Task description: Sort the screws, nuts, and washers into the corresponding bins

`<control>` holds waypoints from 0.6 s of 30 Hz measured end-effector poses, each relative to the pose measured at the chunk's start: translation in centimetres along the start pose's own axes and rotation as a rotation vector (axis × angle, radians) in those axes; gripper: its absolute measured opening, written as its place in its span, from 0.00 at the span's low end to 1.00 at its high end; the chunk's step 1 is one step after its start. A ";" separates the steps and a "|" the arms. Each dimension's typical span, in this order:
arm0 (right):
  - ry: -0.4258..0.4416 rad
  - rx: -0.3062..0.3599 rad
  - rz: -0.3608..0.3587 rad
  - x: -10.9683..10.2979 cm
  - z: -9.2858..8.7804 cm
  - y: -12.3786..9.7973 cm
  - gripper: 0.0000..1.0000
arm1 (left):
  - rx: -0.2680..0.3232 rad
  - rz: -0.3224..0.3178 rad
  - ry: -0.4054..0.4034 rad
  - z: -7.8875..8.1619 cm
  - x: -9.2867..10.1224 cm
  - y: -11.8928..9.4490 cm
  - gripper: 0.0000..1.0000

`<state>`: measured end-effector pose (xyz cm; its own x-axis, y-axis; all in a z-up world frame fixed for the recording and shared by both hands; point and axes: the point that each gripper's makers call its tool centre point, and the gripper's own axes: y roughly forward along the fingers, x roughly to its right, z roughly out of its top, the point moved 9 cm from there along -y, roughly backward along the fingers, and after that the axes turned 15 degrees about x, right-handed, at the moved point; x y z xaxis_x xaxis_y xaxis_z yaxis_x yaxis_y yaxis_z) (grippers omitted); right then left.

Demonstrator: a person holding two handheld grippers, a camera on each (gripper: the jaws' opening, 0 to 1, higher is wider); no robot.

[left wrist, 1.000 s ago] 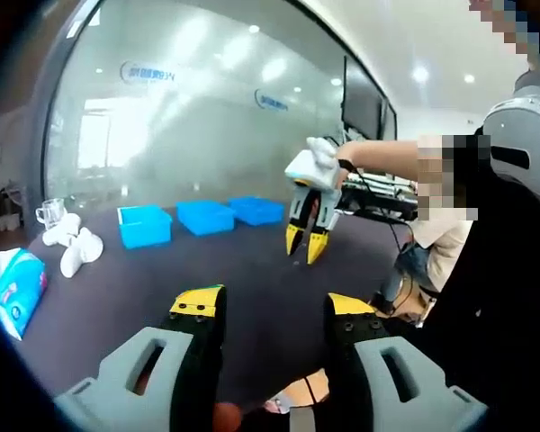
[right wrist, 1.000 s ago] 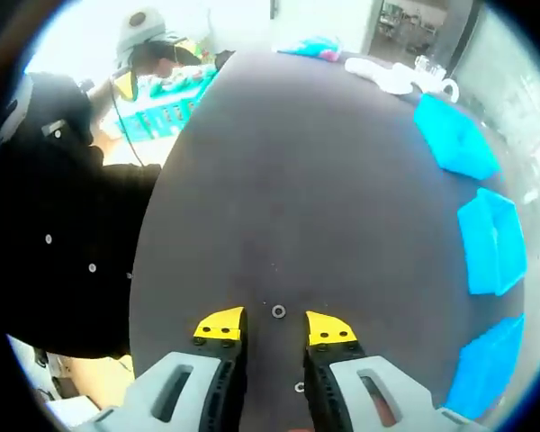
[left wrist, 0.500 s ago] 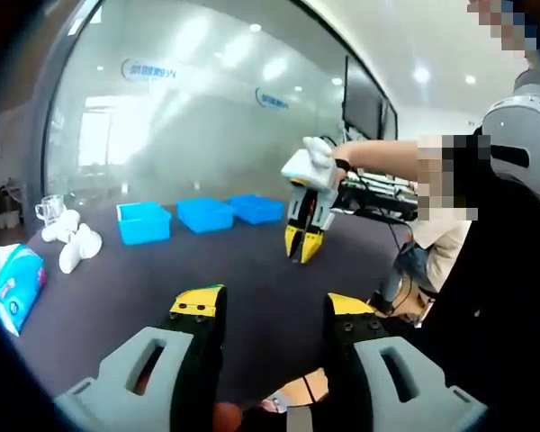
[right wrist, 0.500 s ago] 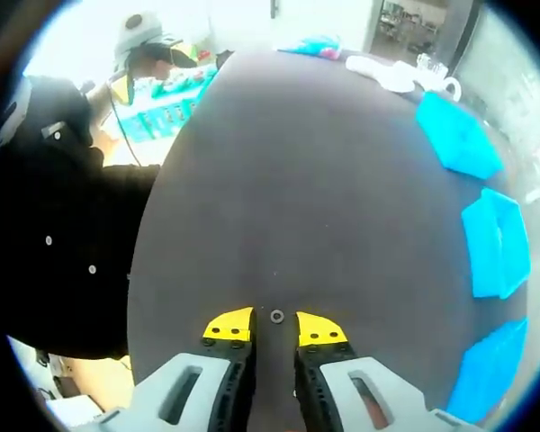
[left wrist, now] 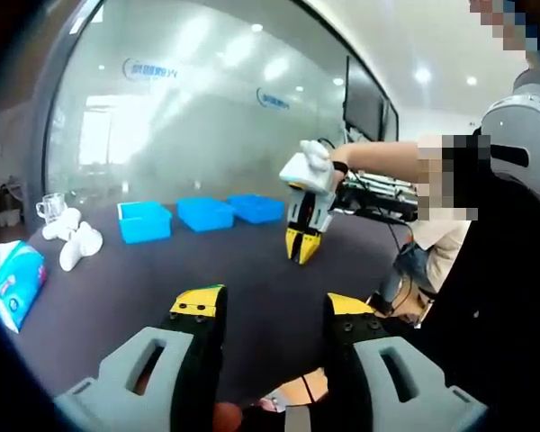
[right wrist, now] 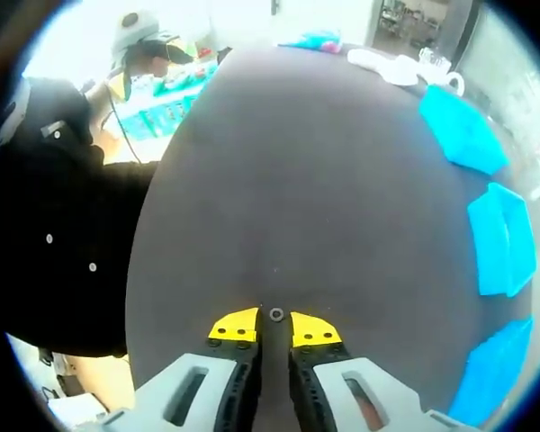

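Washer (right wrist: 276,314), small dark ring, flat on dark counter (right wrist: 324,180), just past yellow tips of right gripper (right wrist: 275,326) in right gripper view. Fingers (right wrist: 236,326) nearly together, narrow slot left between; ring sits at far mouth of that slot, tips either side. Can't tell if pinched or only beside the tips.

Same gripper (left wrist: 301,246) in left gripper view, coming in from right, held by a gloved hand (left wrist: 317,157), pointing down w/ yellow tips close together at counter surface. Washer too small to make out there.

Left gripper (left wrist: 274,306) in own view: yellow-tipped fingers (left wrist: 198,302) wide apart, holding nothing, hovering above near edge of counter.

Three blue bins in a row along far side: left bin (left wrist: 145,223), mid bin (left wrist: 205,215), right bin (left wrist: 256,209). Open-topped, upright; insides not visible from this angle, contents can't be told. In right gripper view bins run down right edge, far one (right wrist: 462,131), next (right wrist: 502,239), near one (right wrist: 492,371) partly cut off; the two farther look bare inside, tho small parts would be hard to see.

Left of bins: white objects (left wrist: 72,243), clear glass mug (left wrist: 50,211), blue-white packet (left wrist: 13,283) at left edge.
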<state>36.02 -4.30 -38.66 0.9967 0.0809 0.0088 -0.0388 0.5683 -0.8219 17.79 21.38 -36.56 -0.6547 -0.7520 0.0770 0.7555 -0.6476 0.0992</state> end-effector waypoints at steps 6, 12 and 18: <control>0.002 -0.002 0.010 -0.3 0.0 0.1 0.03 | 0.001 0.004 0.003 0.0 0.0 -0.1 0.40; -0.007 0.002 0.004 -0.8 0.1 -0.1 0.02 | 0.007 0.010 0.008 0.2 0.2 -0.2 0.39; 0.007 0.064 -0.014 -1.7 0.2 -1.1 0.02 | 0.022 0.019 0.016 0.6 0.2 -0.3 0.39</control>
<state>34.37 -4.91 -37.63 0.9976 0.0672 0.0161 -0.0291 0.6206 -0.7836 17.38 21.48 -35.94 -0.6393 -0.7663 0.0629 0.7672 -0.6302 0.1193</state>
